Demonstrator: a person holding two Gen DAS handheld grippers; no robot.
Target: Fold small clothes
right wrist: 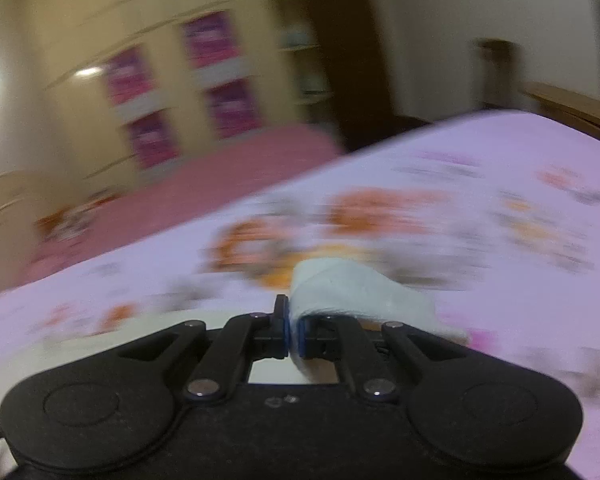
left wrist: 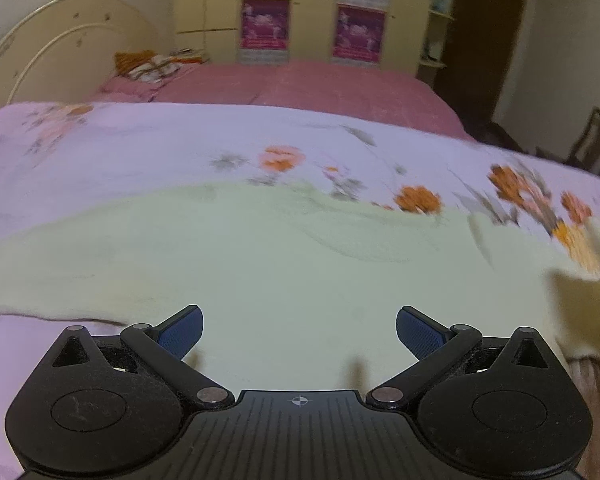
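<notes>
Pale green cloth garment (left wrist: 260,260): spread flat on floral lilac bedsheet (left wrist: 140,148), unfolded. My right gripper (right wrist: 294,332) pinches its corner; my left gripper (left wrist: 299,332) gapes wide, empty. Folding barely begun.

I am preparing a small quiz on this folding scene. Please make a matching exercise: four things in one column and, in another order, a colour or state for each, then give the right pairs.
Things:
1. left gripper
2. right gripper
3. floral sheet
4. far bed cover

Colour or state:
a. plain dusty pink
b. closed on a fold of pale cloth
c. open, nothing between the pads, above the pale green garment
d. lilac with orange flowers

Pairs: 1-c, 2-b, 3-d, 4-a
</notes>
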